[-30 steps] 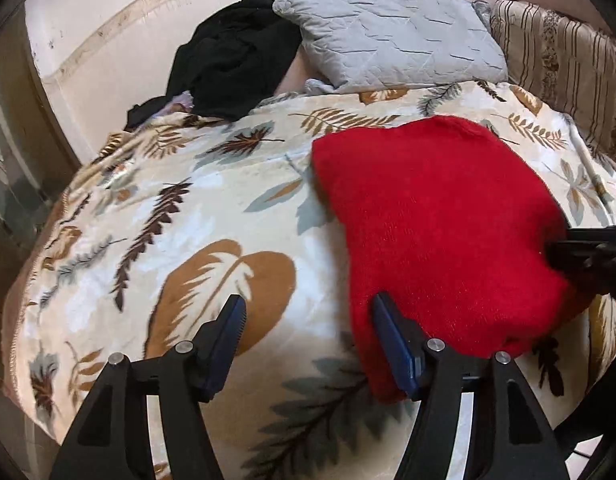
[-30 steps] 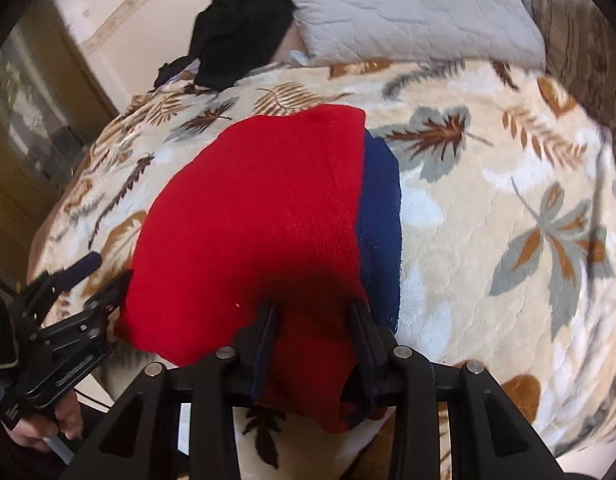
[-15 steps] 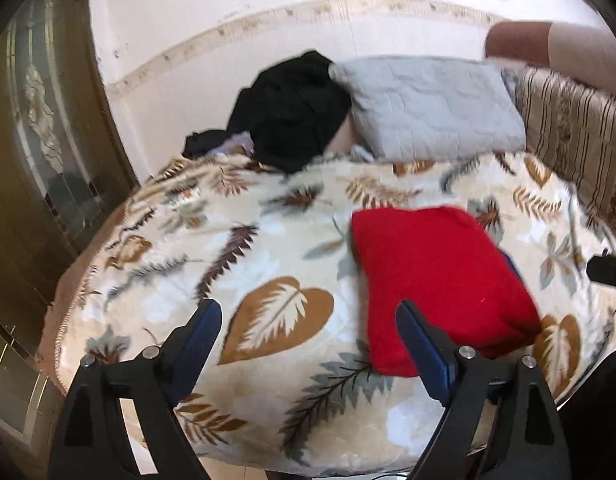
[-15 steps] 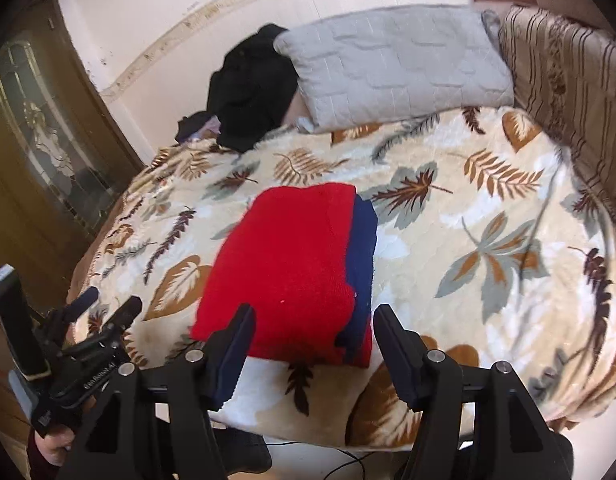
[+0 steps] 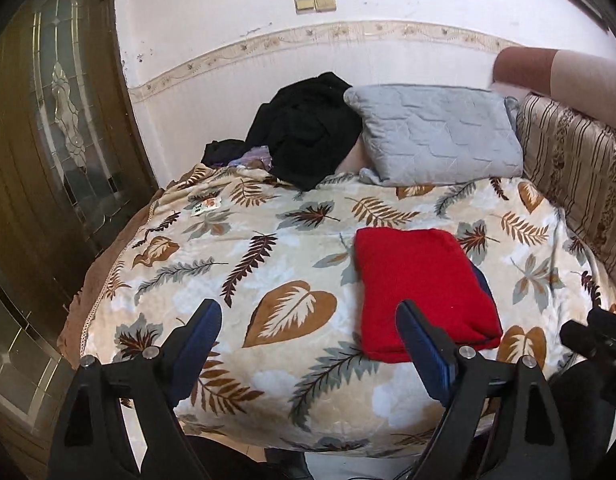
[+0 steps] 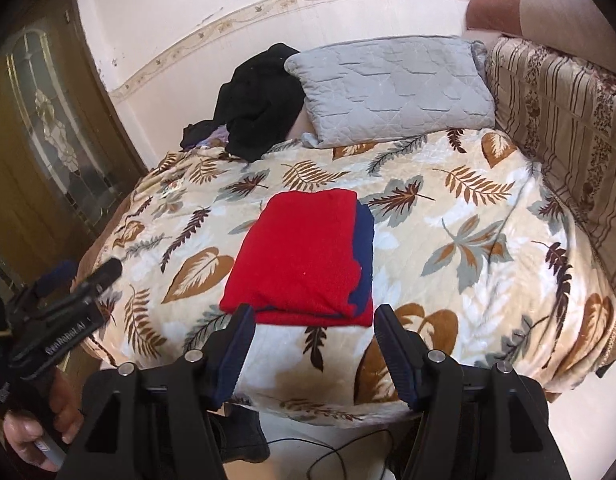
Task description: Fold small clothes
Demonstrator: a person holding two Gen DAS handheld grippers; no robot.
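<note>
red garment [image 5: 420, 292]: folded, flat on bed [image 5: 267, 248], navy layer showing at its right edge
left gripper [image 5: 308, 344]: jaws wide apart, empty, clear of fabric
right gripper [image 6: 312, 344]: jaws parted, empty, near garment's front edge

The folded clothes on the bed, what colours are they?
The folded clothes are red with dark blue along the right edge, clearest in the right wrist view.

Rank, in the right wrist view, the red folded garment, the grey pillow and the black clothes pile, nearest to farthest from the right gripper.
From the right gripper:
1. Red folded garment, just ahead on the leaf-print blanket.
2. Grey pillow, at the bed's far end, right of centre.
3. Black clothes pile, far left; too close to the pillow to rank firmly.
</note>
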